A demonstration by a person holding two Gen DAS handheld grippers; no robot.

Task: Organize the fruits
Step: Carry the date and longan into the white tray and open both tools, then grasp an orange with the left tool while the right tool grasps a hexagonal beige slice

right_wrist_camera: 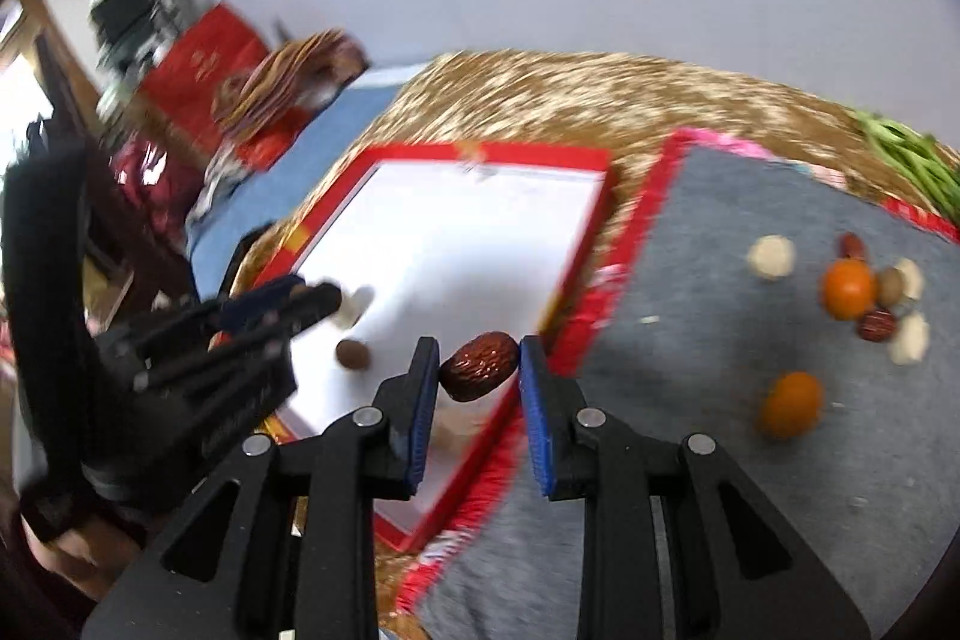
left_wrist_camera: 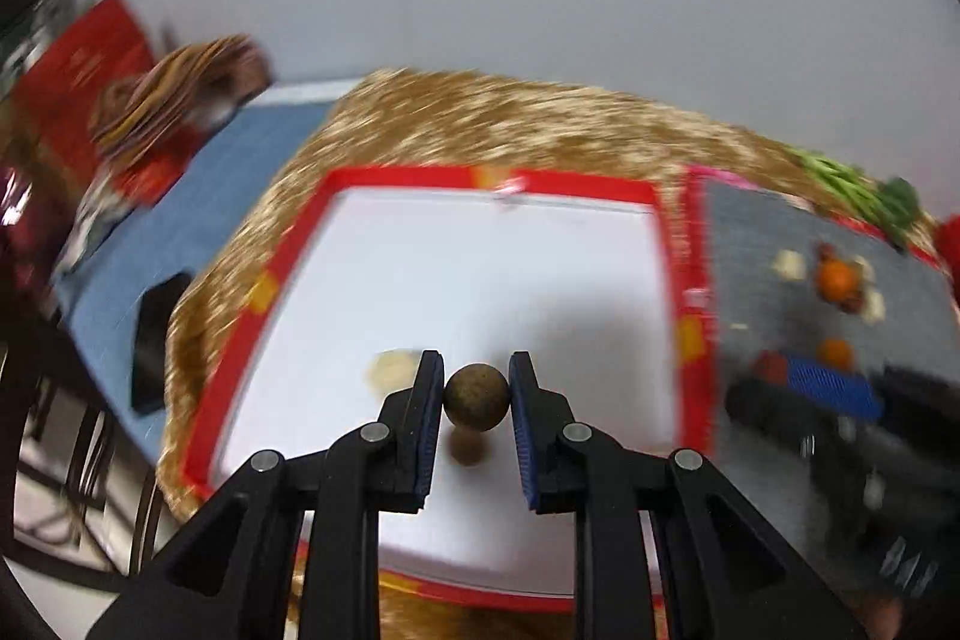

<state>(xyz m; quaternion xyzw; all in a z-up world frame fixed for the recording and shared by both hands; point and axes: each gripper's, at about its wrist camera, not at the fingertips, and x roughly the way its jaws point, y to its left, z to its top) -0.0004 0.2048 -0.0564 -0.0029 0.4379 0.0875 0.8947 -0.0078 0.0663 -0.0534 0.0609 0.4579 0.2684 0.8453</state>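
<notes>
Now both tongs carry fruit toward the white tray (left_wrist_camera: 480,268). The left tongs (left_wrist_camera: 477,394) grip a brown ball (left_wrist_camera: 477,396) above the tray floor, near a pale piece (left_wrist_camera: 391,370) lying there. The right tongs (right_wrist_camera: 479,367) clamp a red date (right_wrist_camera: 480,366) over the tray's red edge beside the grey mat (right_wrist_camera: 690,280), where oranges (right_wrist_camera: 847,289) and other fruit wait. Next, I judge, each must lower and release onto the tray.
</notes>
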